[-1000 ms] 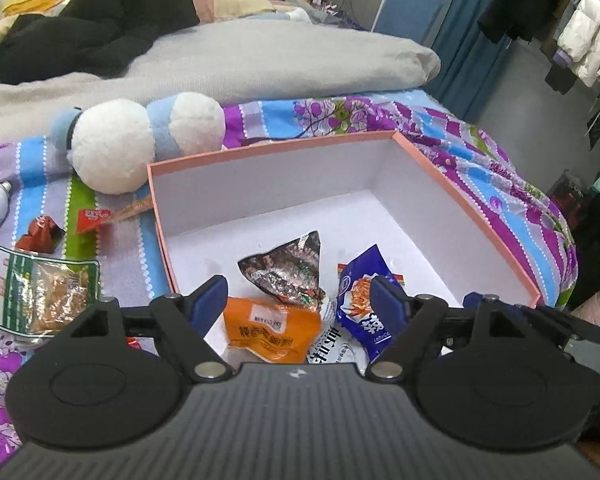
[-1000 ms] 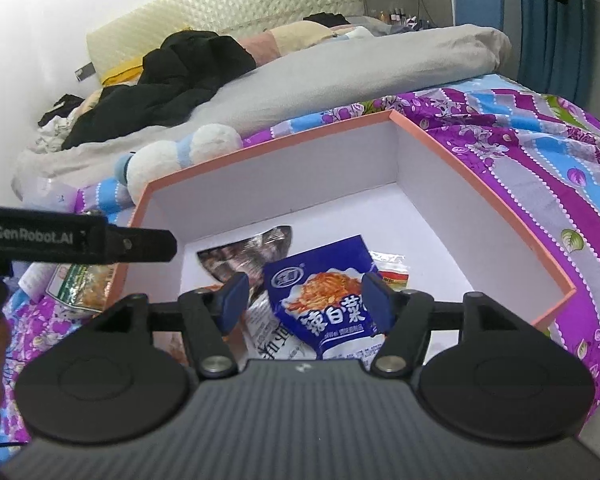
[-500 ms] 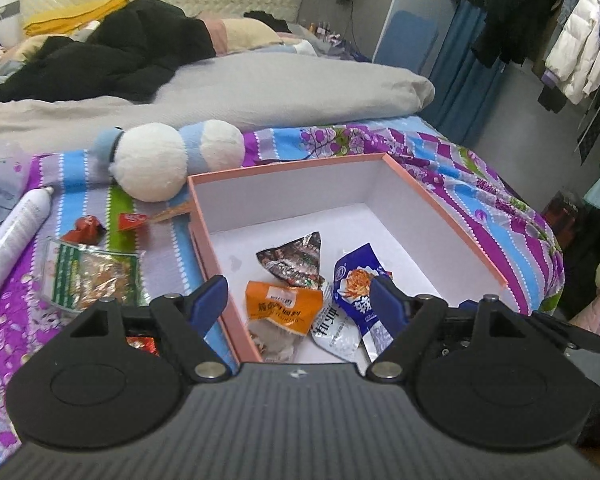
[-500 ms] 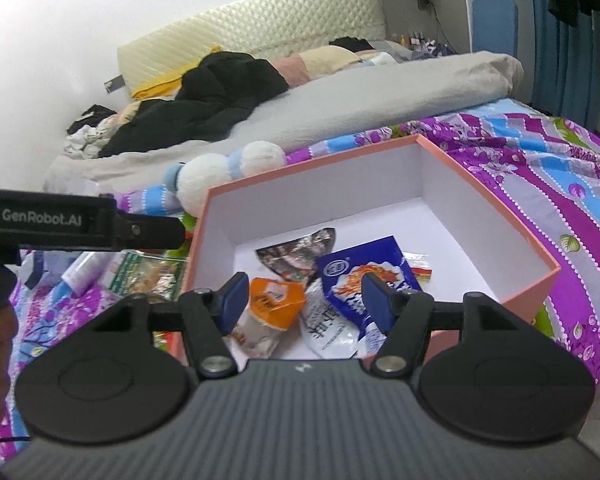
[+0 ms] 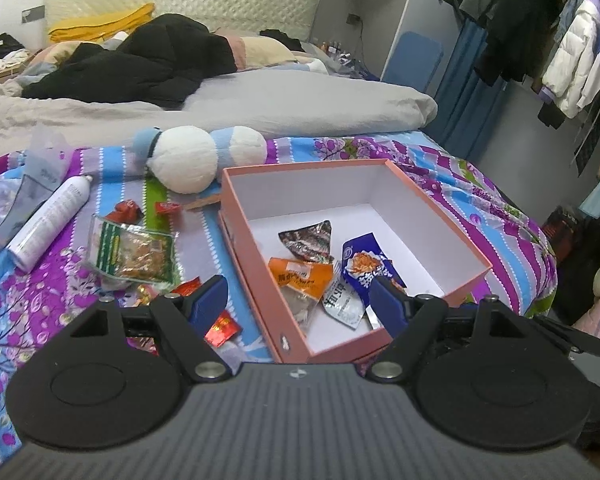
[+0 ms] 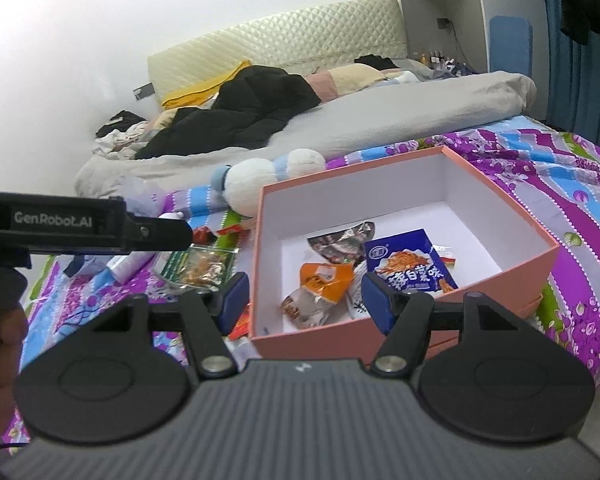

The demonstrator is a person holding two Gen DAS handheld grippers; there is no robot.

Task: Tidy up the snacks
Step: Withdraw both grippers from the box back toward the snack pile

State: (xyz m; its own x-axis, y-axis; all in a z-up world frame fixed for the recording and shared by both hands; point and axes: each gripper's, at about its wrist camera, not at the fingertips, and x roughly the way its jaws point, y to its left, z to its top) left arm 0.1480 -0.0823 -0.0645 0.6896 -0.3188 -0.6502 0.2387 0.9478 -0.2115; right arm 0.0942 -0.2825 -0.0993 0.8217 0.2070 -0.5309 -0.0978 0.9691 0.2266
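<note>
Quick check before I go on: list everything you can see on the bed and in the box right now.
Box: one, pink outside, white inside, open on the patterned bedspread.
Packets in box: blue, orange, dark foil, white; clustered at the near corner.
Green-edged snack bag: one, left of the box.
Small red wrappers: several, e.g., left of the box.
White spray can: one, lying far left.
Plush toy: one, white and blue, behind the box.
Grey duvet, black coat: farther back.
Left gripper, right gripper: open, empty.
</note>
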